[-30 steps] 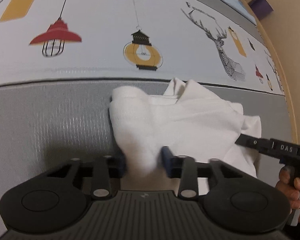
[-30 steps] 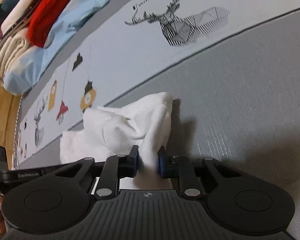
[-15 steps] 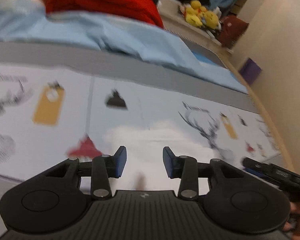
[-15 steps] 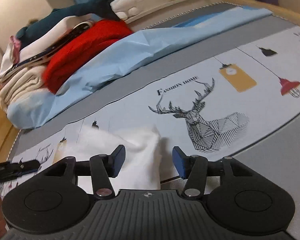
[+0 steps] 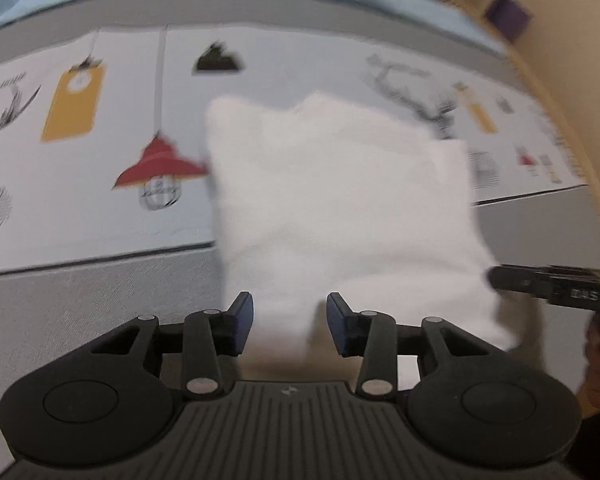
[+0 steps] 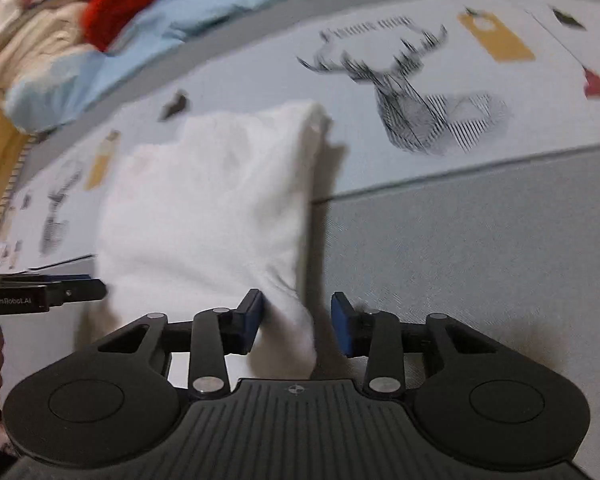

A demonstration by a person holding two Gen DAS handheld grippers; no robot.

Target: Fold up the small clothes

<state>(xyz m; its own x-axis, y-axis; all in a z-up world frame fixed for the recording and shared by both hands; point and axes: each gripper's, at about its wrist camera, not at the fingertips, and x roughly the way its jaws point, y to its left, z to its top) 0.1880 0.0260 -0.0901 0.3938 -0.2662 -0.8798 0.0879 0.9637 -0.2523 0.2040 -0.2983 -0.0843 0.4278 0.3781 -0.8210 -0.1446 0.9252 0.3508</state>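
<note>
A small white garment (image 5: 340, 208) lies spread on the printed bed sheet, across the line between the white patterned band and the grey band. It also shows in the right wrist view (image 6: 208, 208). My left gripper (image 5: 290, 326) is open, its fingers either side of the garment's near left corner. My right gripper (image 6: 296, 328) is open around the near right corner. Each gripper shows at the edge of the other's view, the right one (image 5: 556, 286) and the left one (image 6: 44, 294). Both views are blurred.
The sheet (image 5: 80, 184) carries lamp and deer prints. A light blue blanket (image 6: 204, 12) with a red garment (image 6: 128, 4) and piled cream bedding (image 6: 24, 48) lies at the far side. A wooden bed edge (image 5: 560, 92) runs along the right.
One second ago both grippers were pinching the bunched garment. They lifted and swung it forward, then opened. The garment now lies flatter and further onto the patterned band, with both cameras tilted back down.
</note>
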